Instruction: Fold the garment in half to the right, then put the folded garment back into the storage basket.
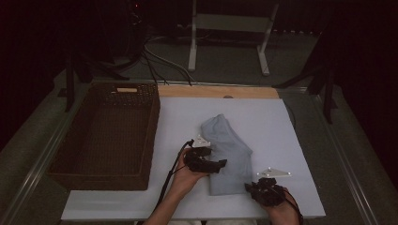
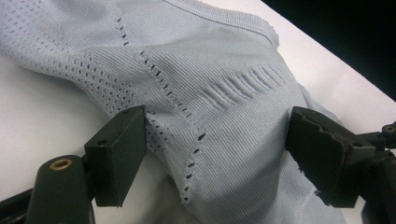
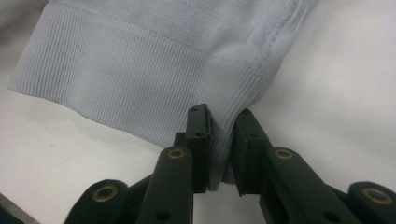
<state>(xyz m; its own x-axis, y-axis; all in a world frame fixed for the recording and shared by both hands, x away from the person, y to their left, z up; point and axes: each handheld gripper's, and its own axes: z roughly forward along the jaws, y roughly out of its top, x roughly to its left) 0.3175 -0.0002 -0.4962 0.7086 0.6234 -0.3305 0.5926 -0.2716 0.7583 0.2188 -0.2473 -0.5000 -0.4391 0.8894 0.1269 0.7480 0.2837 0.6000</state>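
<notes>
A light blue knitted garment (image 1: pixel 227 145) lies folded on the white table top (image 1: pixel 267 117), a little right of the middle. My left gripper (image 1: pixel 218 164) sits at the garment's left edge. In the left gripper view its jaws (image 2: pixel 215 114) stand wide apart with the perforated knit (image 2: pixel 187 56) bulging between them, not pinched. My right gripper (image 1: pixel 251 187) is at the garment's near right corner. The right gripper view shows that gripper (image 3: pixel 223 114) shut on the ribbed hem (image 3: pixel 140 60), a fold of cloth pinched between the pads.
A dark wicker basket (image 1: pixel 108 131) stands at the table's left side, its inside bare. A wooden strip (image 1: pixel 216 91) runs along the far edge. Beyond the table, cables and a grey metal stand (image 1: pixel 230 23) rest on the floor.
</notes>
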